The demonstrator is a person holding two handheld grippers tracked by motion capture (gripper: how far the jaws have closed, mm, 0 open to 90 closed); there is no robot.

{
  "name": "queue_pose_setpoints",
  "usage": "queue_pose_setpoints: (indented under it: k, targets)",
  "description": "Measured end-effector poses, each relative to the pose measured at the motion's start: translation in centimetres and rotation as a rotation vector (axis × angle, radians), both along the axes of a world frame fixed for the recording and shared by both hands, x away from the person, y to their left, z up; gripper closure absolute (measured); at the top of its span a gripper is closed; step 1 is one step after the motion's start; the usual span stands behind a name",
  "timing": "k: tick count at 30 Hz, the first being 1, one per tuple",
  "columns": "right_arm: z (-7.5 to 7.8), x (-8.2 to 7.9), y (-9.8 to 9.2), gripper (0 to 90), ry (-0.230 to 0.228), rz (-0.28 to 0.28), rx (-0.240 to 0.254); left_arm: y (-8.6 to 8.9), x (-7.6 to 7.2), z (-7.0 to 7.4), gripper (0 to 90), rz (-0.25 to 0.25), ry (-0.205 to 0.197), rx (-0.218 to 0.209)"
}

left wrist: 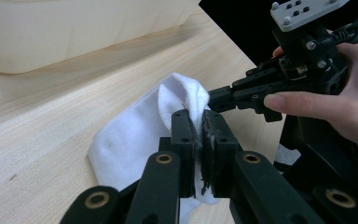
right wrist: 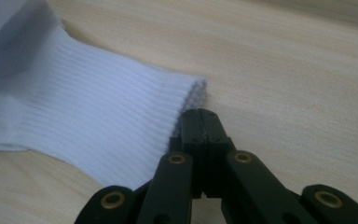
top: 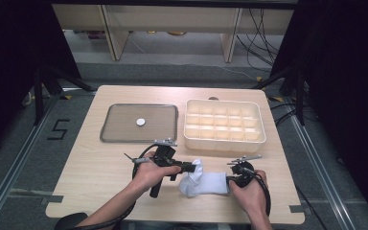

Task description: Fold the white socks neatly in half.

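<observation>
Right gripper view: closed jaws hide sock (right wrist: 98,116) cuff edge

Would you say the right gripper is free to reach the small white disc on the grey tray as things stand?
Probably, once it moves: the right gripper is shut beside the white sock's cuff, and bare table lies between it and the disc on the tray.

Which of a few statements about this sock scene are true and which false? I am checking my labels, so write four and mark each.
1. The left tool is shut on a fold of the white sock. True.
2. The sock lies inside the compartment box. False: it lies on the table, in front of the box.
3. A small white disc sits on the grey tray. True.
4. The right tool stands wide open. False: its jaws are shut, right at the ribbed cuff.
</observation>
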State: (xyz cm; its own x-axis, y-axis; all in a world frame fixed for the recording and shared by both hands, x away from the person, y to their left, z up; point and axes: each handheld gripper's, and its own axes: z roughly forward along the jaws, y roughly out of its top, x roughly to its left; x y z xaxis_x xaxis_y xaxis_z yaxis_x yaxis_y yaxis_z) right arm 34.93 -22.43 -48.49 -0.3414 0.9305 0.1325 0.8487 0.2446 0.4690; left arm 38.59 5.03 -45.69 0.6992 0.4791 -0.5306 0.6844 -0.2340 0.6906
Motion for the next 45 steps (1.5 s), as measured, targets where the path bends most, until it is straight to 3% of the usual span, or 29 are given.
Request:
queue_pose_setpoints:
  k: [3, 4, 6, 14, 16, 20, 21, 22, 26, 27, 30, 37, 39, 45]
  targets:
    - [0.1, 0.0, 0.1, 90.0, 0.000, -0.008, 0.005, -0.1, 0.0, 0.0, 83.6, -0.002, 0.002, -0.001]
    - [0.0, 0.1, 0.1, 90.0, -0.021, 0.013, 0.002, 0.0, 0.0, -0.1, 83.6, -0.008, 0.003, -0.003]
    - [0.0, 0.1, 0.2, 90.0, -0.017, -0.008, -0.007, 0.0, 0.0, -0.1, 83.6, -0.005, 0.003, 0.001]
    - [0.0, -0.1, 0.5, 90.0, -0.011, 0.005, 0.004, -0.1, 0.0, -0.2, 83.6, -0.002, 0.006, 0.008]
    - [-0.2, 0.1, 0.5, 90.0, -0.030, 0.015, -0.011, -0.1, 0.1, -0.3, 83.6, -0.009, 0.009, 0.006]
    - [0.1, -0.3, 0.9, 90.0, 0.016, -0.002, 0.014, -0.2, 0.1, -0.5, 83.6, -0.007, 0.013, 0.005]
    - [0.0, -0.3, 1.0, 90.0, 0.016, 0.002, 0.014, -0.2, 0.1, -0.5, 83.6, -0.006, 0.012, 0.010]
    - [-0.2, -0.1, 0.9, 90.0, -0.014, 0.020, 0.008, -0.2, 0.1, -0.5, 83.6, -0.002, 0.008, 0.013]
    - [-0.1, -0.2, 1.2, 90.0, 0.004, 0.016, 0.009, -0.2, 0.1, -0.5, 83.6, -0.003, 0.006, 0.018]
    - [-0.2, -0.1, 1.2, 90.0, -0.014, 0.039, 0.003, -0.3, 0.1, -0.5, 83.6, -0.003, 0.006, 0.019]
    - [-0.1, -0.2, 1.5, 90.0, 0.002, 0.015, 0.010, -0.3, 0.1, -0.5, 83.6, -0.003, 0.006, 0.022]
    - [-0.2, -0.2, 1.6, 90.0, -0.004, 0.037, 0.002, -0.4, 0.1, -0.6, 83.6, -0.001, 0.007, 0.026]
    - [-0.1, -0.3, 1.9, 90.0, 0.009, 0.013, 0.007, -0.5, 0.1, -0.7, 83.6, -0.004, 0.007, 0.030]
    - [-0.2, -0.3, 1.9, 90.0, -0.001, 0.045, 0.002, -0.6, 0.1, -0.8, 83.6, -0.009, 0.009, 0.032]
